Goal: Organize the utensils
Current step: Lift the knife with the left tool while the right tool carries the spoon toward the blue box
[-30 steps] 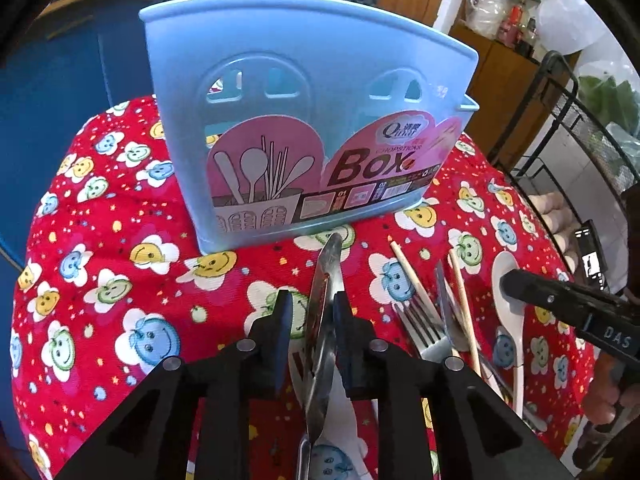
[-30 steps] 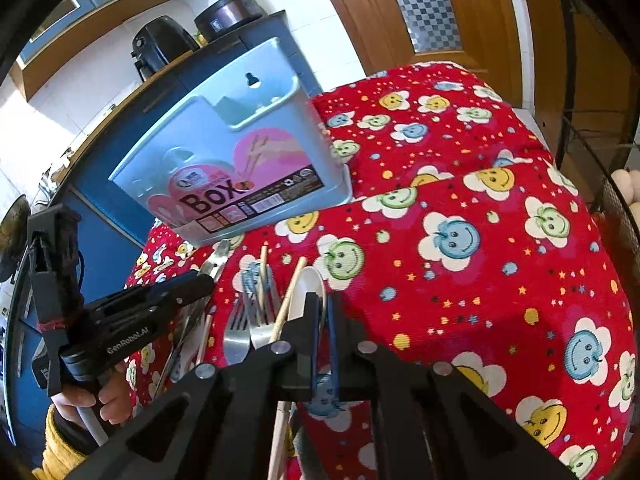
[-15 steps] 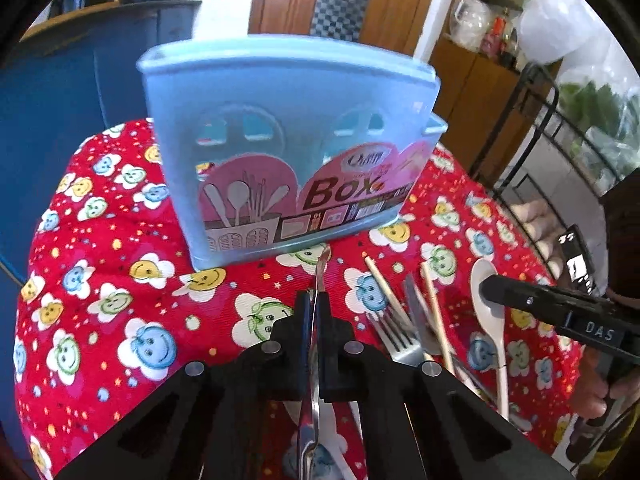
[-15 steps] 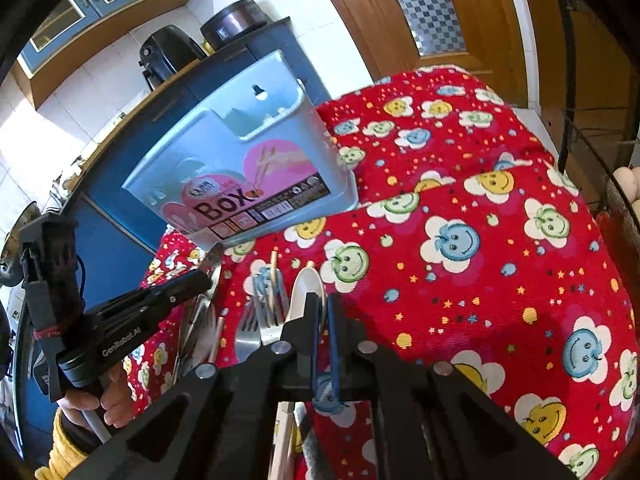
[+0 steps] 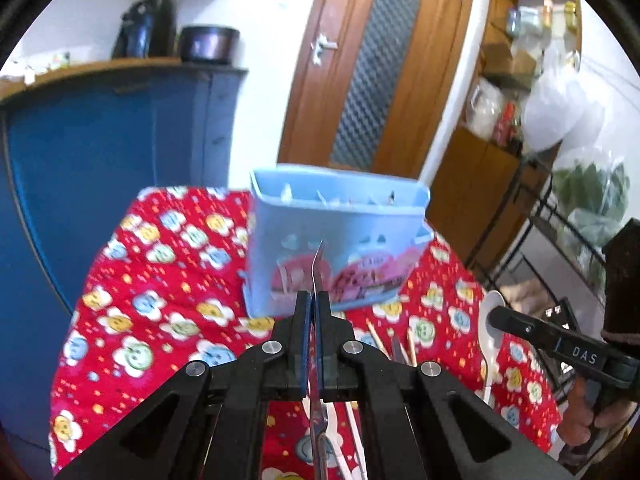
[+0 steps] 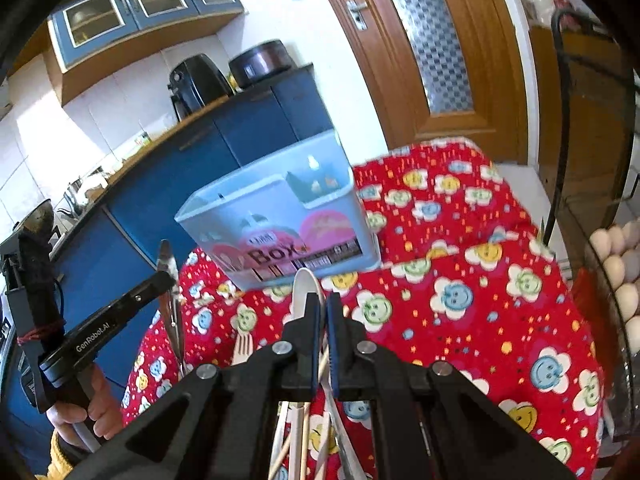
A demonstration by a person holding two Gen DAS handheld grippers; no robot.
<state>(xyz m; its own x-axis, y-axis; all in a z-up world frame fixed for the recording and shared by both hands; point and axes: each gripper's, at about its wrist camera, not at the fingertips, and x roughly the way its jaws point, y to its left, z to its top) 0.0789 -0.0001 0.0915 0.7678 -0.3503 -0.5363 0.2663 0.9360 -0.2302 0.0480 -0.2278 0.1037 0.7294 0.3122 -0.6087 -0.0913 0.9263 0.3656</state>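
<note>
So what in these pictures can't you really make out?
- Inside the blue box: left wrist view is motion-blurred, and its front wall hides most of the contents.
- Lower end of the metal utensil held in the left gripper: cut off by the bottom edge.
- Whether the right gripper grips the white spoon: its own jaws cover the handle.
- Utensils left on the tablecloth: mostly hidden behind the gripper bodies.

The left gripper [image 5: 314, 304] is clamping a knife [image 5: 317, 268], raised off the table. The right gripper [image 6: 325, 308] is hovering low with its jaws nearly closed, gripping nothing visible.
</note>
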